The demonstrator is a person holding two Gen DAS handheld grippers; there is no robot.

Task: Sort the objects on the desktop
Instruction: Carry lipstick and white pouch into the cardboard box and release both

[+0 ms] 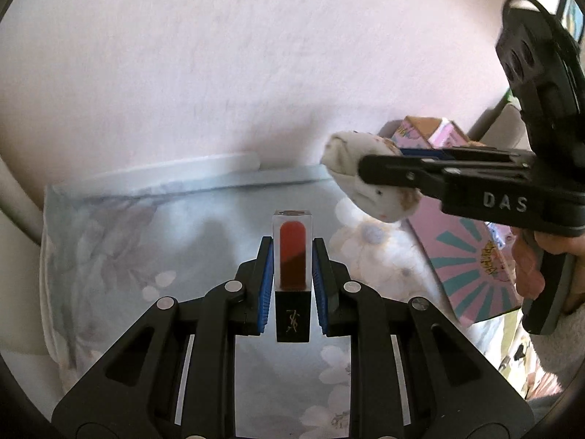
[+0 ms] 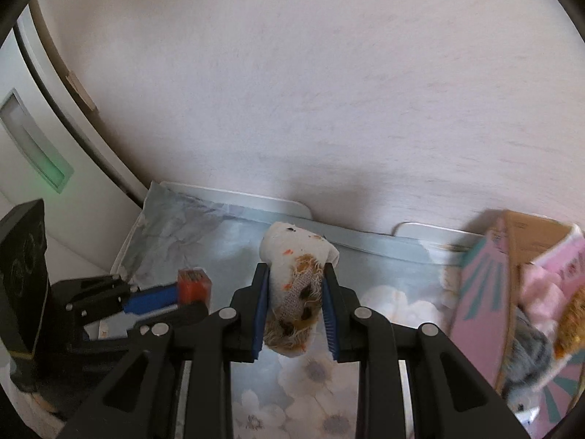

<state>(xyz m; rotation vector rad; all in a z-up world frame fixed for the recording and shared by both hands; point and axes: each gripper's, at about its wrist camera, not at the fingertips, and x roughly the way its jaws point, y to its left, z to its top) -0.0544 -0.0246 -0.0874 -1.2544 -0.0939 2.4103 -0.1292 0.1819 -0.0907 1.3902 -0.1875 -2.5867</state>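
My left gripper is shut on a clear lip gloss tube with red liquid and a black cap, held above the flowered tablecloth. My right gripper is shut on a small white plush toy with orange and brown patches, held in the air. In the left wrist view the right gripper reaches in from the right with the plush toy, above and right of the lip gloss. In the right wrist view the left gripper with the lip gloss is at the left.
An open pink cardboard box with soft toys inside stands at the right; it also shows in the left wrist view. A pale wall rises behind the table. A white appliance stands at the left.
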